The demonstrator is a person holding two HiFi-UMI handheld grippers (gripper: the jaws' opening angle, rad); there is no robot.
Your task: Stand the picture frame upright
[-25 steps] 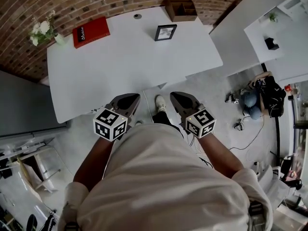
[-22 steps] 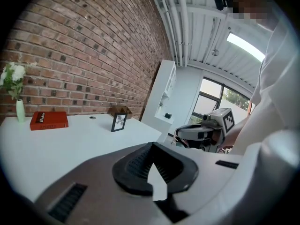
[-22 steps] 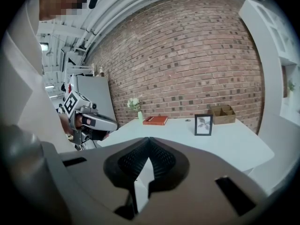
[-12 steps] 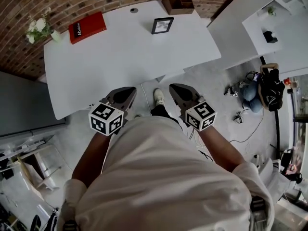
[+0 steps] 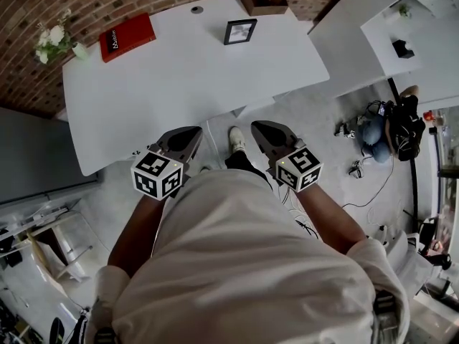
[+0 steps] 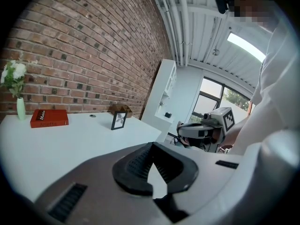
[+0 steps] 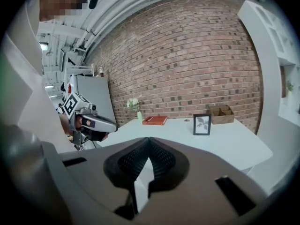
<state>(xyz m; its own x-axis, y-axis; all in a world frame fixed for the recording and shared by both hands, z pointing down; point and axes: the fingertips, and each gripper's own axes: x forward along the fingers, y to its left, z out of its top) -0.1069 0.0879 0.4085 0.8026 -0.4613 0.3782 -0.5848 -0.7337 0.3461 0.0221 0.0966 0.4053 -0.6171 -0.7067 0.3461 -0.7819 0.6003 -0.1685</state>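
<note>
Black-rimmed picture frame (image 5: pixel 239 31) stands upright at the far side of the table (image 5: pixel 179 77); I judge it light, stiff, perhaps glazed, best pinched by a side rail; left gripper (image 5: pixel 183 139) and right gripper (image 5: pixel 268 135) both closed, empty.

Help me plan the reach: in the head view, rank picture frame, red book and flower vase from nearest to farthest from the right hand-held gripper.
1. Picture frame, straight ahead near the far edge.
2. Red book, farther left.
3. Flower vase, far left corner.
</note>
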